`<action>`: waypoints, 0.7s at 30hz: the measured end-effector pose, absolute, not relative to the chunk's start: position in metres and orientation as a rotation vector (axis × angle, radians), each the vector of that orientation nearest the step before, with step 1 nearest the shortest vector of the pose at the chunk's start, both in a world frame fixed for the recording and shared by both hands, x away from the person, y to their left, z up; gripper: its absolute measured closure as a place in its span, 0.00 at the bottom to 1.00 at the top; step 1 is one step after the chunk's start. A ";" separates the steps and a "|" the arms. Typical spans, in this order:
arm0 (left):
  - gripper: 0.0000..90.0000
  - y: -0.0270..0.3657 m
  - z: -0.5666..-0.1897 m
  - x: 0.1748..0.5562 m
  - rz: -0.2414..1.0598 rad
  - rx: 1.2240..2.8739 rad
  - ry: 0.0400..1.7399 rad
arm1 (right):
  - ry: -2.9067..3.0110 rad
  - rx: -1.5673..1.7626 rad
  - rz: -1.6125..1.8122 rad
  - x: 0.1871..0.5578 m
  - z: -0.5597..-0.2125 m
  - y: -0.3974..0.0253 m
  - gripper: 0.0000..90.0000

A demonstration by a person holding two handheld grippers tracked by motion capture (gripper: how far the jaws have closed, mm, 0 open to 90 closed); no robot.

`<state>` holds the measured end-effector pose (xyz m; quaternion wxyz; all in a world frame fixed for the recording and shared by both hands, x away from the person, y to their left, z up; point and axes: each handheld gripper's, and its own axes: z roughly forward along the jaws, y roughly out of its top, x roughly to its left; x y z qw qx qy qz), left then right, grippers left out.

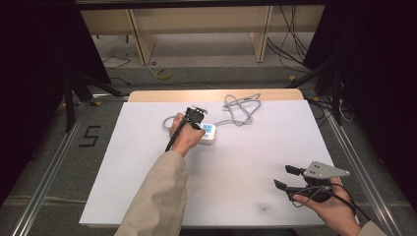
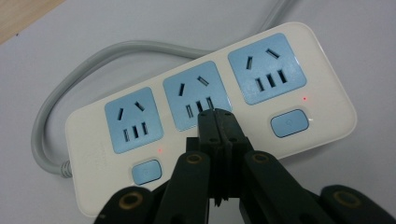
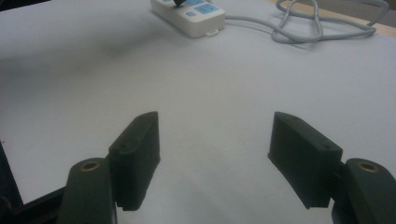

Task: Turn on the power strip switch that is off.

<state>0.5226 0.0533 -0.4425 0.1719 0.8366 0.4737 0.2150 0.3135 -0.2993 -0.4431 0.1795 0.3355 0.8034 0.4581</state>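
A white power strip (image 1: 210, 133) with three blue sockets lies at the table's middle back, and its grey cable (image 1: 241, 110) loops behind it. In the left gripper view, my left gripper (image 2: 217, 114) is shut with nothing between its jaws, its tips down on the strip (image 2: 327, 107) just below the middle socket. They hide the middle switch. Blue switches (image 2: 147, 171) flank them, and small red lights glow beside the two outer ones. From above, the left gripper (image 1: 198, 124) stands over the strip. My right gripper (image 1: 284, 177) is open and empty near the table's front right (image 3: 215, 154).
The strip (image 3: 196, 18) and the coiled cable (image 3: 299, 28) lie far ahead of the right gripper across the white table sheet (image 1: 147, 187). A wooden edge (image 1: 162, 95) runs along the back. Metal rails and dark stands flank the table.
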 end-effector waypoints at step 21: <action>0.81 0.074 -0.426 0.507 0.554 2.244 1.332 | 2.267 0.956 1.293 0.314 -0.443 -0.299 0.38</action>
